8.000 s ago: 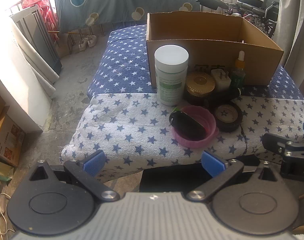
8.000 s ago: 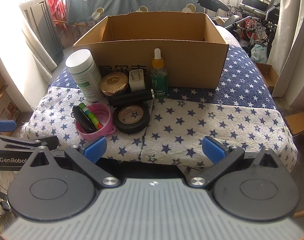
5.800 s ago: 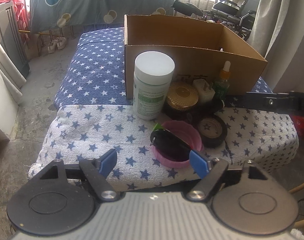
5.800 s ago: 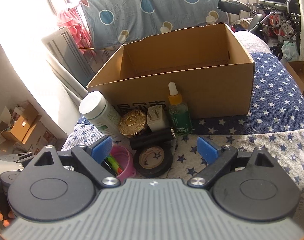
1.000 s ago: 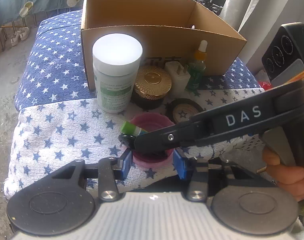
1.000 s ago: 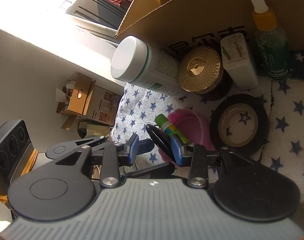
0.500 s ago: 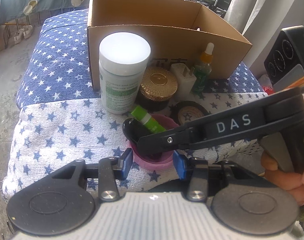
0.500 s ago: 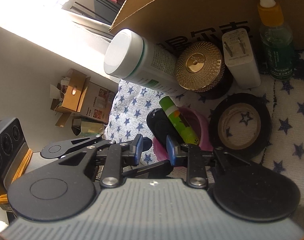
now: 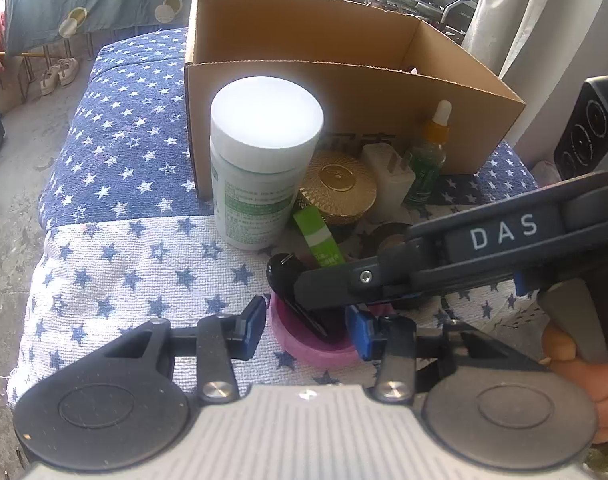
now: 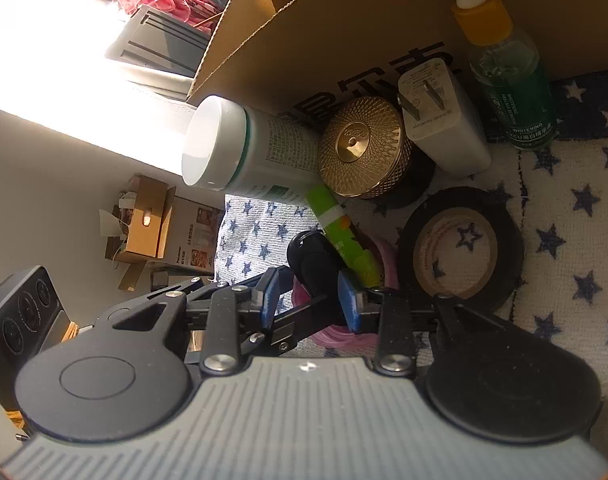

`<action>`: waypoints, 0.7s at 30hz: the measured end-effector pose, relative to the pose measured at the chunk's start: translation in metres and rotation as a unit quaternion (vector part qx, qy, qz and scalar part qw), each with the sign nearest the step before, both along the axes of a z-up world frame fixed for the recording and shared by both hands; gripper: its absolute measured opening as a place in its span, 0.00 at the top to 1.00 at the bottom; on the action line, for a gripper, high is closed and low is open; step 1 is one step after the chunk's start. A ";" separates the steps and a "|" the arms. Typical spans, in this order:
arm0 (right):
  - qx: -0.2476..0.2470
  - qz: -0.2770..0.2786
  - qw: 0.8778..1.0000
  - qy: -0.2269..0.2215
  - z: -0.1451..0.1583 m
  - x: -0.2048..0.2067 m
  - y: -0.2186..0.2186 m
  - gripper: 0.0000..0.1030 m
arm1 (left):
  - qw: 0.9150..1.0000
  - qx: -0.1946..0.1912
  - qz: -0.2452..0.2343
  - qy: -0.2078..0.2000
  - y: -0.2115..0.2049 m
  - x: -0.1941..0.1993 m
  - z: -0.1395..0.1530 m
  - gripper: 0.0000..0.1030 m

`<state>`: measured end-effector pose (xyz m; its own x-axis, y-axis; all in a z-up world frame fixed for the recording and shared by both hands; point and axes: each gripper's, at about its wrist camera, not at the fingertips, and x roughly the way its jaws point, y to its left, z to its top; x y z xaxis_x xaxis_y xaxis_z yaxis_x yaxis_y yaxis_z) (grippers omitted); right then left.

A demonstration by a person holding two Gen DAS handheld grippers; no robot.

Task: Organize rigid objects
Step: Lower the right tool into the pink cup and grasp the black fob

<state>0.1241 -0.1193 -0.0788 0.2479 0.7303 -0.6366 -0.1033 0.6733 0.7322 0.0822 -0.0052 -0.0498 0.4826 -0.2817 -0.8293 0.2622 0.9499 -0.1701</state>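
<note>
1. The right gripper [image 10: 309,300] reaches into the pink bowl [image 9: 304,350]; its jaws have just been opening slightly, yet pinch the black fob [image 9: 282,274], which tilts up out of the bowl
2. The left gripper [image 9: 305,326] has its jaws pressed against the bowl's outer sides
3. A green marker [image 9: 317,236] leans out of the bowl beside the fob
4. The bowl sits on the star-patterned cloth [image 9: 124,280], near the white bottle [image 9: 260,184], gold-lidded jar [image 9: 339,184] and tape roll [image 10: 459,256], in front of the cardboard box [image 9: 363,100]
</note>
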 end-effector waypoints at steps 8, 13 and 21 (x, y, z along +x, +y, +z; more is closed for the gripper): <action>0.008 -0.011 1.000 0.005 0.000 -0.002 0.013 0.59 | 1.000 -0.005 -0.009 -0.002 0.002 -0.008 0.002 0.58; 0.001 -0.005 1.000 -0.005 0.000 -0.003 0.020 0.53 | 1.000 -0.001 -0.019 -0.004 -0.001 -0.014 0.002 0.57; 0.004 -0.013 1.000 0.004 -0.008 -0.006 0.033 0.42 | 1.000 0.000 -0.011 -0.007 0.002 -0.014 0.000 0.63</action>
<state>0.1183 -0.0864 -0.0869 0.2627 0.7282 -0.6330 -0.0795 0.6701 0.7380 0.0681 -0.0029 -0.0498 0.4874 -0.2925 -0.8227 0.2862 0.9437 -0.1659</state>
